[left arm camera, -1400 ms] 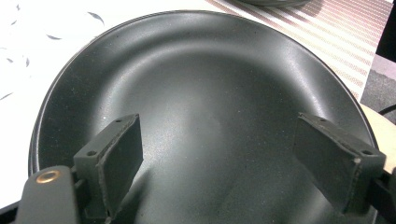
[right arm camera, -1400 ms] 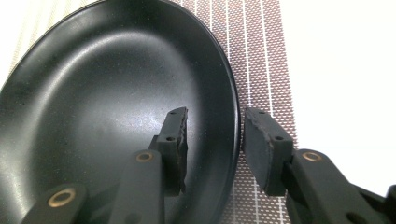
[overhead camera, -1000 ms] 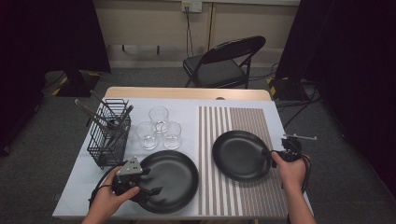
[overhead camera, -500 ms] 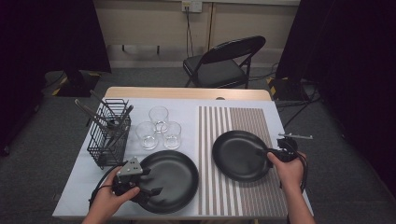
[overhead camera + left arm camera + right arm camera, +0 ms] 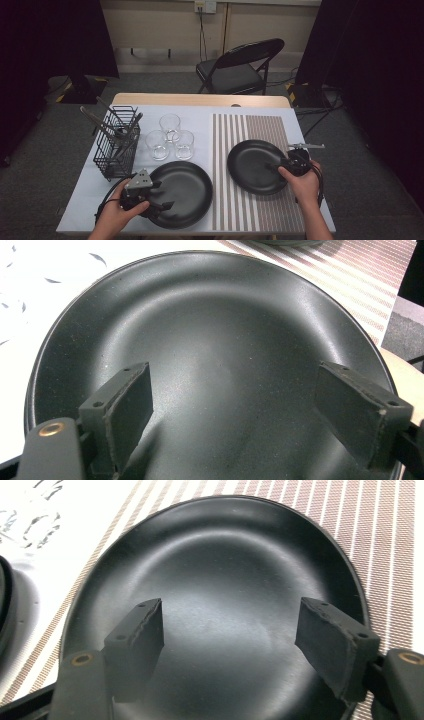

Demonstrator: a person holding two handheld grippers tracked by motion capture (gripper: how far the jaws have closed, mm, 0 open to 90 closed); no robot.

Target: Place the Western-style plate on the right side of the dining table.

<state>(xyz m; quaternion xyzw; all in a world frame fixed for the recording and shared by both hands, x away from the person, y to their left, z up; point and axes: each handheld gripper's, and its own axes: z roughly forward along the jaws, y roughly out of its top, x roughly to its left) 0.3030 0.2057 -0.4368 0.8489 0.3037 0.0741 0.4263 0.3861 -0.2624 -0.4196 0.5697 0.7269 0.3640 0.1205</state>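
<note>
Right tool (image 5: 278, 167) shifted inward over round matte black plate (image 5: 252, 162), jaws just opening, empty, left tool (image 5: 161, 199) wide, empty.

We counted two black plates on the worktop (image 5: 100, 155): one (image 5: 185, 192) on the white cloth (image 5: 197, 117), one (image 5: 252, 167) on the striped placemat (image 5: 265, 130). There were three clear glasses (image 5: 170, 137), clustered together, and one black wire basket (image 5: 117, 147) holding several utensils, too tangled for us to count. One folding chair (image 5: 240, 67) stood behind.
</note>
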